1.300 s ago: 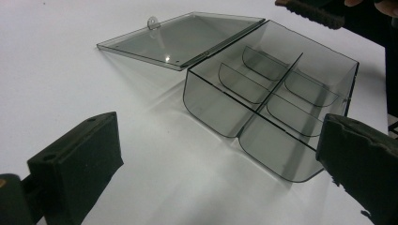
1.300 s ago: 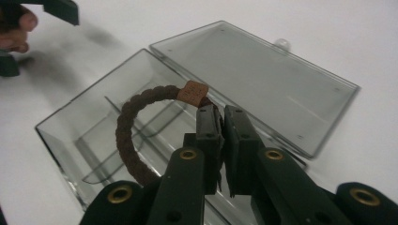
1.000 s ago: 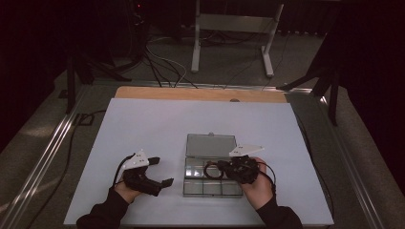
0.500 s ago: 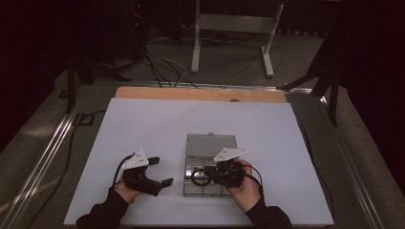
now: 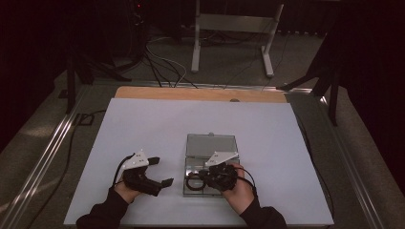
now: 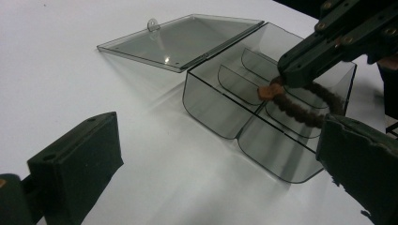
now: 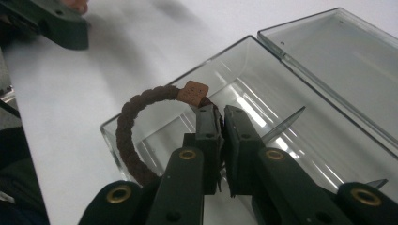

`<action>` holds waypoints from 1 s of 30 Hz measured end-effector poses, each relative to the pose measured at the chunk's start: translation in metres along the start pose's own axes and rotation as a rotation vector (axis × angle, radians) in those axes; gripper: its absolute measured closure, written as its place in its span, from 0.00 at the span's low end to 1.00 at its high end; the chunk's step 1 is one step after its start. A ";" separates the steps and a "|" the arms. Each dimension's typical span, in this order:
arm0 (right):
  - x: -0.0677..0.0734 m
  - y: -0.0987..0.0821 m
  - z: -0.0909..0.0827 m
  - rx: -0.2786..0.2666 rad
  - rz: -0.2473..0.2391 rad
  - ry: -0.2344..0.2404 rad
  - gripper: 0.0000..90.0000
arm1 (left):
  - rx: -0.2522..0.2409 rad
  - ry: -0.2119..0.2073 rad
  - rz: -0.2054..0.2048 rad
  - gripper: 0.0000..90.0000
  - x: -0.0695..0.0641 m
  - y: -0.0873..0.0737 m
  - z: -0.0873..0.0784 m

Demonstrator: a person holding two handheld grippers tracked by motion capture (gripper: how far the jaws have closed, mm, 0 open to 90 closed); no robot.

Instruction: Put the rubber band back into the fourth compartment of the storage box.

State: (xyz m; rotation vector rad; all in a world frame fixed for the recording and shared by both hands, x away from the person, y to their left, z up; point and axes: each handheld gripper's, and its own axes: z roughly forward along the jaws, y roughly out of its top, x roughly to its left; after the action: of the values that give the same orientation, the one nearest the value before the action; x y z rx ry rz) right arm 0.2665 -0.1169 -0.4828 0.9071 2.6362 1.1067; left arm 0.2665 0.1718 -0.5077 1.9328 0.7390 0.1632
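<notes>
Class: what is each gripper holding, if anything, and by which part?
The right gripper pinches the brown braided bracelet beside its tan tag, above the clear box. The left gripper is open and holds nothing.

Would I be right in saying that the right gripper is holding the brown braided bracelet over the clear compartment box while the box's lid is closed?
Not quite: the lid lies open, flat on the table, as the left gripper view shows. The right gripper does hold the brown braided bracelet over the clear compartment box.

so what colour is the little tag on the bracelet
Tan-orange, on a dark brown braided bracelet; the tag shows best in the right gripper view.
</notes>
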 end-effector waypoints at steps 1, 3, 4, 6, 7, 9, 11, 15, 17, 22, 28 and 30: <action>0.000 -0.001 0.001 0.003 0.000 0.002 0.94 | 0.000 -0.001 0.000 0.01 0.000 0.000 0.000; 0.001 -0.001 0.003 0.012 -0.007 0.000 0.94 | 0.001 0.000 0.001 0.01 0.000 0.000 0.000; 0.001 -0.002 0.003 0.015 -0.010 0.000 0.94 | 0.003 0.000 0.002 0.01 0.000 0.000 0.000; 0.003 -0.002 0.005 0.025 -0.020 -0.007 0.94 | 0.003 -0.001 0.003 0.01 0.000 0.000 0.000; 0.003 -0.002 0.005 0.029 -0.026 -0.011 0.94 | 0.003 -0.001 0.003 0.01 0.000 0.000 0.000; 0.004 -0.002 0.006 0.034 -0.031 -0.012 0.94 | 0.002 -0.001 0.002 0.01 0.000 0.000 0.000; 0.004 -0.003 0.008 0.044 -0.040 -0.017 0.94 | 0.002 0.000 0.001 0.01 0.000 0.000 0.000; 0.005 -0.004 0.010 0.056 -0.045 -0.011 0.93 | 0.002 -0.001 0.002 0.01 0.000 0.000 0.000; 0.006 -0.004 0.010 0.059 -0.048 -0.011 0.93 | 0.002 -0.001 0.002 0.01 0.000 0.000 0.000; 0.005 -0.004 0.011 0.053 -0.041 -0.001 0.90 | 0.003 -0.001 0.002 0.01 0.000 0.000 0.000; 0.004 -0.003 0.009 0.032 -0.002 0.047 0.84 | 0.000 -0.001 -0.001 0.01 0.000 0.000 0.000; 0.003 -0.003 0.008 0.015 0.008 0.060 0.80 | -0.001 -0.002 -0.002 0.01 0.000 0.000 0.000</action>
State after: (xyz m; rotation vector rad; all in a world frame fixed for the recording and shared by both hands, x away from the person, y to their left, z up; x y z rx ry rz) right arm 0.2653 -0.1120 -0.4902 0.9019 2.6941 1.1346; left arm 0.2667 0.1720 -0.5080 1.9312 0.7390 0.1600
